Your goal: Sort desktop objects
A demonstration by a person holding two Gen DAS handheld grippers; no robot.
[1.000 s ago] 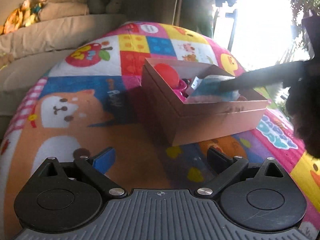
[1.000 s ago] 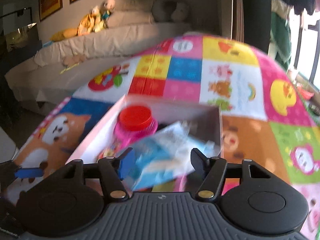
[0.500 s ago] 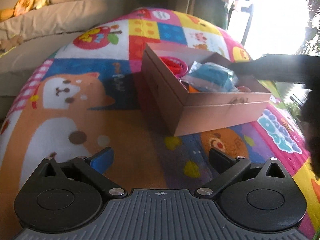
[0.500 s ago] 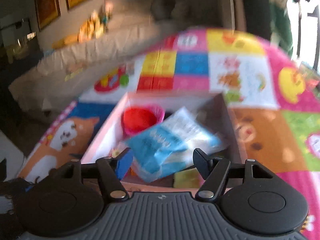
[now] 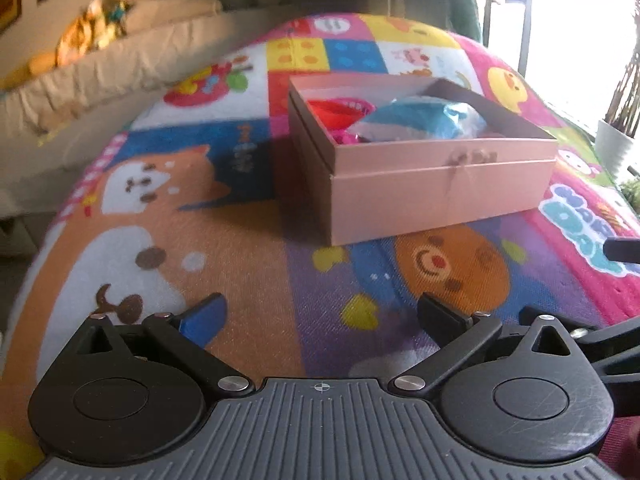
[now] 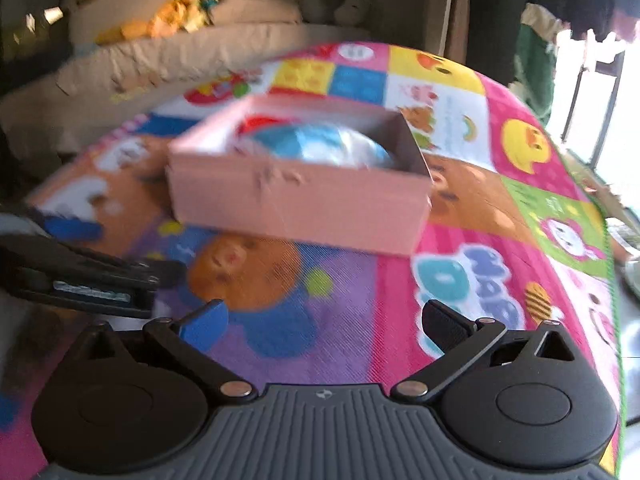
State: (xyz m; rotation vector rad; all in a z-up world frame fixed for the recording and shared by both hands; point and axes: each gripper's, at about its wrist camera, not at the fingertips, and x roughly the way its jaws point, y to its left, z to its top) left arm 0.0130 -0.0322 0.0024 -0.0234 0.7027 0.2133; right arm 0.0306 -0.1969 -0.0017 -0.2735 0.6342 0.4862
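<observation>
A pink cardboard box [image 5: 440, 188] [image 6: 304, 200] stands on the patchwork play mat. Inside it lie a blue and white packet [image 5: 420, 120] [image 6: 320, 144] and a pink jar with a red lid [image 5: 340, 110], the jar mostly hidden in the right wrist view. My left gripper [image 5: 320, 316] is open over the mat in front of the box, nothing between its fingers. My right gripper [image 6: 324, 320] is back from the box, its jaws opening wide and empty. The left gripper's dark body [image 6: 80, 280] shows at the left of the right wrist view.
The colourful mat [image 5: 200, 240] covers a rounded surface that drops off at the sides. A beige sofa [image 5: 120, 64] with soft toys [image 5: 100, 28] runs behind it. A bright window and a potted plant [image 5: 618, 120] are at the right.
The right gripper let go of the blue packet, which now lies in the box, drew back and opened wide. The left gripper drew back, so the box sits further off.
</observation>
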